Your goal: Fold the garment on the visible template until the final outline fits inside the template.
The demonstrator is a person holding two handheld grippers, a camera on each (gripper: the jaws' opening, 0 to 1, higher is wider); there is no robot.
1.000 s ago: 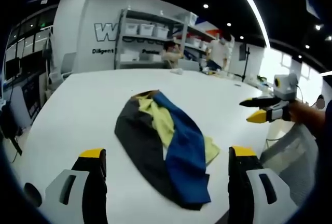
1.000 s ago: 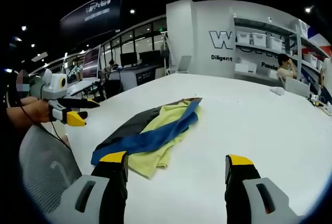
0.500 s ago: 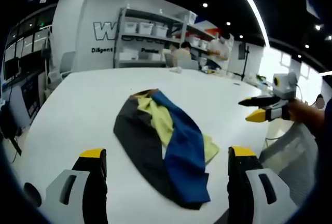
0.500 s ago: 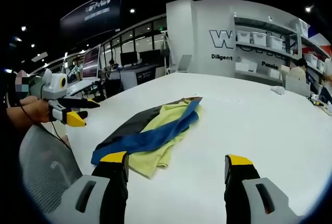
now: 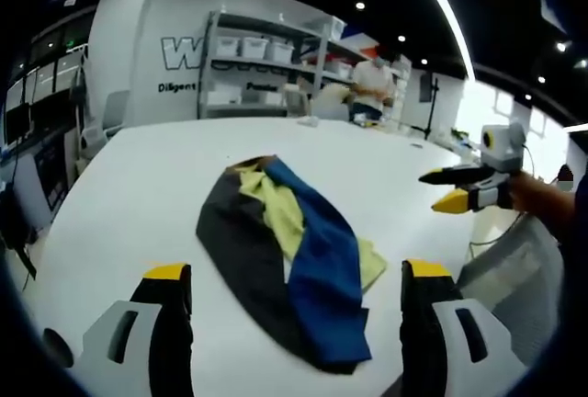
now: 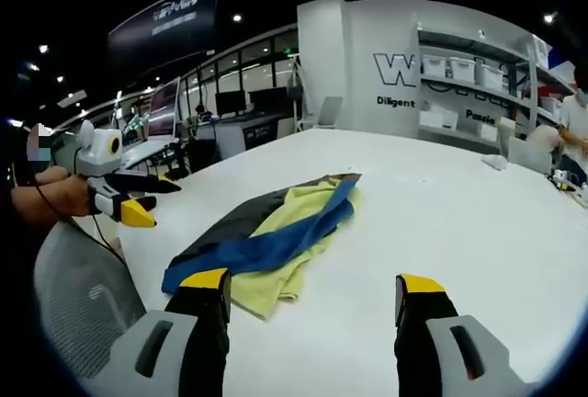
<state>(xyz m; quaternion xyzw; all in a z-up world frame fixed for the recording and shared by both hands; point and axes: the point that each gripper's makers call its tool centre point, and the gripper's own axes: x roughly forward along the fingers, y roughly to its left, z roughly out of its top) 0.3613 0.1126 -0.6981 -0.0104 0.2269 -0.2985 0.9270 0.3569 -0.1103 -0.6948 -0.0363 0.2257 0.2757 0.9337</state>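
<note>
Crumpled garment (image 5: 292,255), apparently untouched

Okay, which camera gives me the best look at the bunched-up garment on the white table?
The left gripper view: the garment lies nearly centred, showing black, yellow and blue panels along its length. The right gripper view sees the garment lower and from the side, foreshortened, its near yellow edge by that gripper's jaw.

The table (image 5: 119,195) lies bare on every side of the crumpled garment (image 5: 294,255), which sits near one edge, with a mesh chair back (image 6: 78,296) standing just off that edge.
</note>
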